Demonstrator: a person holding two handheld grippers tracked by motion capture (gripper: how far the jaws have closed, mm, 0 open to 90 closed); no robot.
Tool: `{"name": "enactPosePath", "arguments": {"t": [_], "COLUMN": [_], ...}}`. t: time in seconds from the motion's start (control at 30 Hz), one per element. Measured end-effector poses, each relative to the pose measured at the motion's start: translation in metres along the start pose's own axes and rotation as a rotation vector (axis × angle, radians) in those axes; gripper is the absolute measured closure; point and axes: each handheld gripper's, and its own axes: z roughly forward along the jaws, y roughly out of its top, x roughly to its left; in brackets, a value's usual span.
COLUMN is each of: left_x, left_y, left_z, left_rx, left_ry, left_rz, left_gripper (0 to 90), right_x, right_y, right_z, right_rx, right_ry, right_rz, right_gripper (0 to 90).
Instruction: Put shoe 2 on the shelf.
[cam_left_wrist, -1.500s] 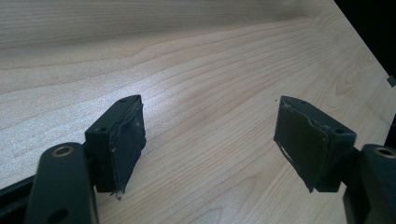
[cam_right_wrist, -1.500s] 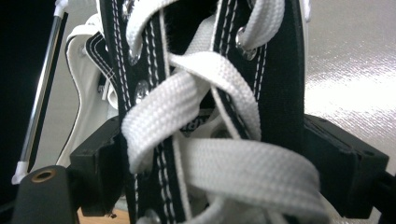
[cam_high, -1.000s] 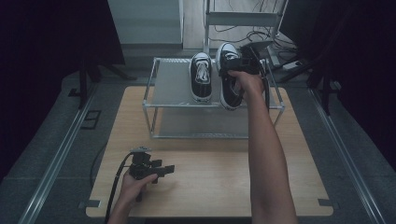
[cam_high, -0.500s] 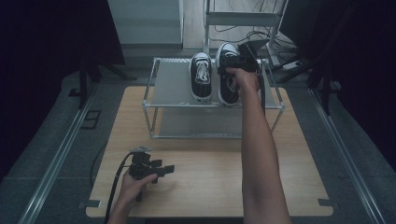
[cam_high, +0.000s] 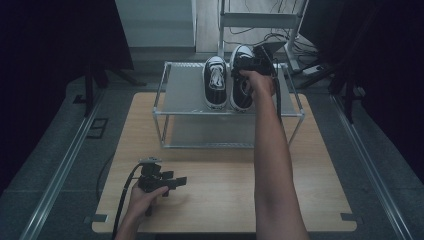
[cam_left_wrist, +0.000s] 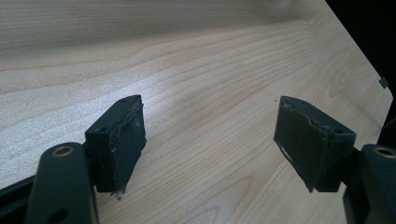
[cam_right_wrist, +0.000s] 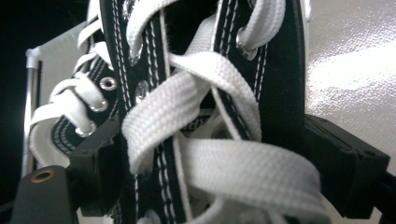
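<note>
Two black sneakers with white laces stand side by side on the top shelf of a metal rack (cam_high: 184, 91). The left sneaker (cam_high: 215, 82) stands free. My right gripper (cam_high: 248, 64) reaches over the right sneaker (cam_high: 239, 95) from behind, at arm's length. In the right gripper view, my right gripper (cam_right_wrist: 219, 154) has its jaws pressed against both sides of that sneaker's laced upper (cam_right_wrist: 187, 107), shut on it. Near the table's front left, my left gripper (cam_high: 179, 181) rests low over the wood. In its own view my left gripper (cam_left_wrist: 210, 140) is open with bare wood between the jaws.
The wooden table (cam_high: 220, 195) has bare surface in front of the rack. The rack's lower shelf (cam_high: 215, 131) holds nothing. Behind the rack stand a white metal stand (cam_high: 260, 20) and loose cables (cam_high: 280, 40). Dark screens flank both sides.
My right arm has shifted slightly left and back, bringing the right sneaker from a tilt to lie level beside the other. The left gripper has stayed put.
</note>
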Motion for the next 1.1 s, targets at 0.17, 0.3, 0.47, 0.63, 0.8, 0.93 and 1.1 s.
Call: {"name": "enactPosePath", "arguments": {"t": [0.17,0.3,0.47,0.63,0.8,0.93,1.1], "left_x": [0.000,-0.002,-0.001,-0.002,-0.002,-0.003,-0.003], "left_y": [0.000,-0.001,0.000,-0.001,-0.001,-0.001,-0.001], "left_z": [0.001,0.003,0.003,0.003,0.004,0.004,0.005], "left_rx": [0.002,0.008,0.008,0.012,0.013,0.014,0.017], "left_ry": [-0.003,-0.007,-0.005,-0.005,-0.008,-0.007,-0.006], "left_rz": [0.000,0.002,0.004,0.003,0.004,0.001,0.006], "left_gripper": [24.7,24.7,24.8,24.8,24.7,24.8,24.8], "right_x": [-0.002,-0.003,0.002,0.001,0.000,0.002,0.003], "right_y": [0.003,0.006,0.010,0.012,0.013,0.014,0.018], "right_z": [0.002,0.007,0.012,0.015,0.017,0.020,0.026], "right_rx": [0.007,0.018,0.054,0.061,0.070,0.083,0.122], "right_ry": [-0.008,-0.021,-0.053,-0.044,-0.055,-0.064,-0.090], "right_rz": [0.019,0.033,0.022,0.049,0.061,0.054,0.058], "right_gripper": [14.4,14.3,14.2,14.2,14.0,13.8,13.6]}}
